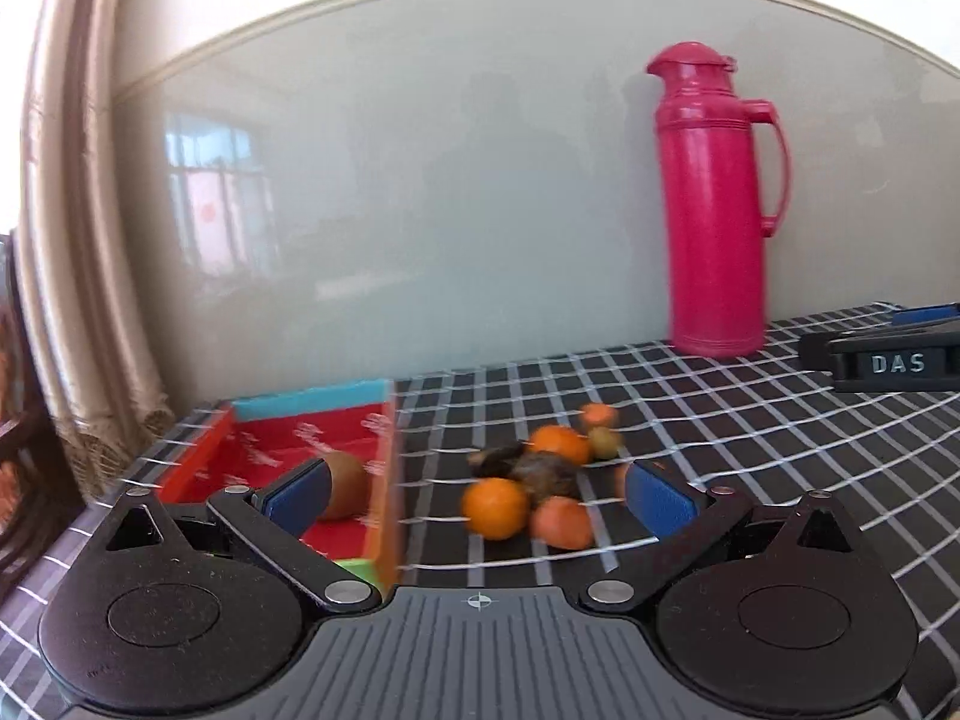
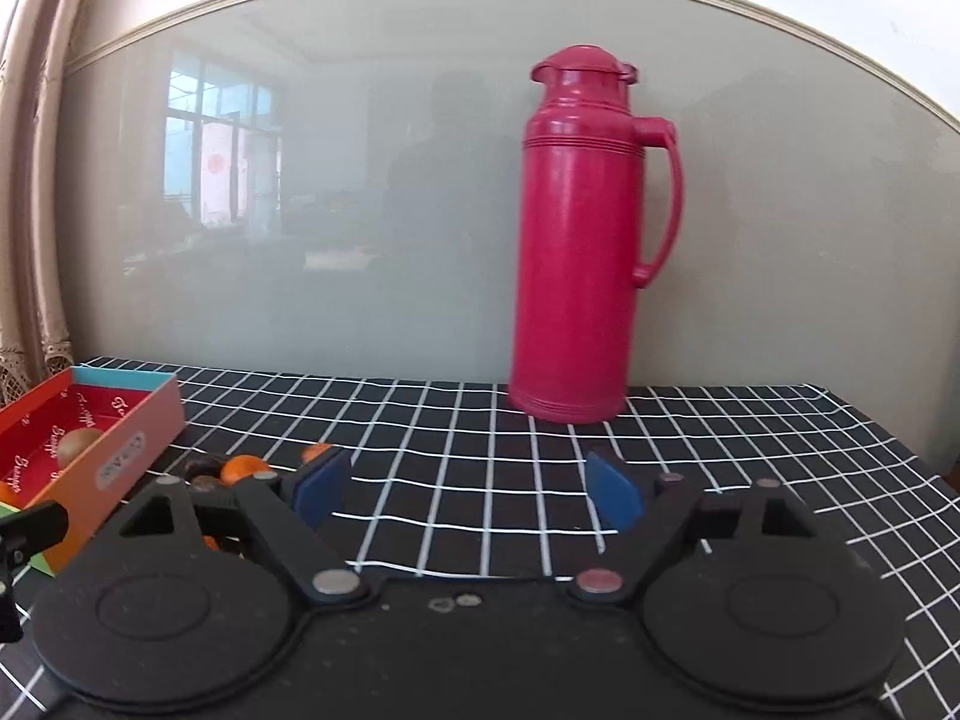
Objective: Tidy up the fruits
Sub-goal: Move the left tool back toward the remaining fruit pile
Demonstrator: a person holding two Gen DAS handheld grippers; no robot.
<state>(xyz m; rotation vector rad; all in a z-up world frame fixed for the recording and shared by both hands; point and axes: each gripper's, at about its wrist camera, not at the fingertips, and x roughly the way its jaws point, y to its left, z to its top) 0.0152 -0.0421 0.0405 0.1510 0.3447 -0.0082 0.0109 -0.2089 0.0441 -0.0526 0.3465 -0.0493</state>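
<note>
Checked tablecloth [image 2: 480,420] | left gripper [image 1: 477,495] wide apart (empty) | right gripper [image 2: 468,489] parted, holding nothing

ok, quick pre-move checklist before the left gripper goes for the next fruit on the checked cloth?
1. Left gripper open and empty: ok, blue pads wide apart, nothing between them.
2. Right gripper clear of the fruit: ok, open over bare black-and-white checked cloth.
3. Brown kiwi inside the red cardboard box: ok.
4. Loose fruit pile within view: ok, round orange nearest; the dark pieces behind are too blurred to name.
5. Tall pink plastic thermos out of the path: ok, upright at the back wall.
6. Room left in the box: cannot tell, the near part is hidden.
</note>
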